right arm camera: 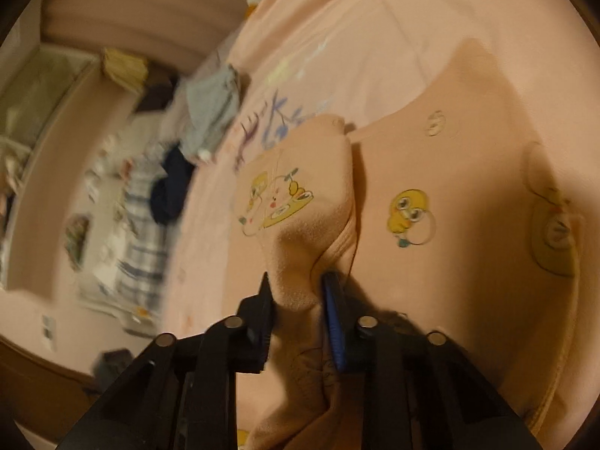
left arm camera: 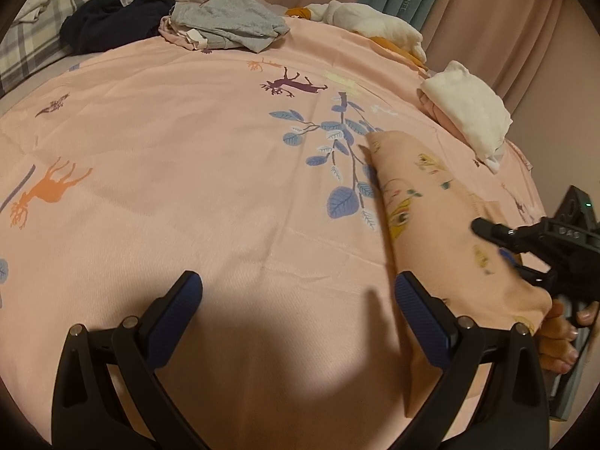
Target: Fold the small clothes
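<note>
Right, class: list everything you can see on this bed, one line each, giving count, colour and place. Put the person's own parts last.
bedspread: one, pink with deer and leaf prints, covering the bed
printed garment: one, peach with yellow cartoons, right side of the bed, a fold pinched in the right gripper
grey clothes: one pile, far end
navy garment: one, far left
white clothes: one folded stack, far right edge
white cloth: one, far end by the curtain
curtain: pink, behind the bed
left gripper: open, empty
right gripper: shut on the garment
hand: one, holding the right gripper
</note>
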The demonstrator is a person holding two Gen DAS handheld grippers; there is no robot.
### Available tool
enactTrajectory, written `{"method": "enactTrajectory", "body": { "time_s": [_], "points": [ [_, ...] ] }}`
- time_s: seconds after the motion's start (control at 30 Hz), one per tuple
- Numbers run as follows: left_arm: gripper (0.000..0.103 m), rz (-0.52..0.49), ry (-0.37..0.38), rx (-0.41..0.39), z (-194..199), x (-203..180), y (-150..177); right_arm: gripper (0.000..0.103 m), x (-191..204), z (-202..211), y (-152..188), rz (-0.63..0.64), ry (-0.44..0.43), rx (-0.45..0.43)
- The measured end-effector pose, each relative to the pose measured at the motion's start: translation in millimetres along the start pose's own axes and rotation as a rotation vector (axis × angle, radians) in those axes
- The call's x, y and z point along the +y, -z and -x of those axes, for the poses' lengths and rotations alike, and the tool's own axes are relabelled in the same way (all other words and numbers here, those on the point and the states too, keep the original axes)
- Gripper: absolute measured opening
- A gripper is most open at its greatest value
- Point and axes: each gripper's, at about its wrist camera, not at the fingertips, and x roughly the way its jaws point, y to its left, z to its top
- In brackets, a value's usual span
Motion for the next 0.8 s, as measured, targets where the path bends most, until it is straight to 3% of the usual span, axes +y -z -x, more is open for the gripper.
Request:
{"method": "enactTrajectory", "body": {
  "time_s": [0.23,0.33,0.37,0.43,0.47,0.67,0.8],
  "points": [
    [0.103,-0.034,-0.017,-0.003,-2.7,-2.3,1.9,0.020,42.1,36.1,13.4,0.140,0.103,-0.158],
    [0.103,-0.014,0.001,-0.006,-2.2,1.4,1.4,0.021,54.4,47.4,19.3,0.248,0.234,-0.199],
    [0.103,-0.013,0.001,-0.006,-2.4,1.3,1.7,0.025,53.7,41.8,19.6,0.275,0.316,-0.173],
    [0.103,-0.030,-0.013,-0.005,-3.3,-2.8,2.9,0.059,38.0,30.8,16.3,0.223,0.432,-0.092],
    [0.103,-0.041,-0.024,-0.005,-3.6,-4.9,3.7,0.061,28.0,29.6,14.8,0.164,0.436,-0.069],
    [0.103,-0.062,-0.053,-0.005,-5.8,-8.2,5.0,0.066,-5.9,59.2,10.4,-0.025,0.144,-0.162],
    [0.103,-0.068,-0.063,-0.005,-6.4,-9.2,6.1,0.066,-20.2,43.3,8.2,-0.070,0.073,-0.065]
  ]
}}
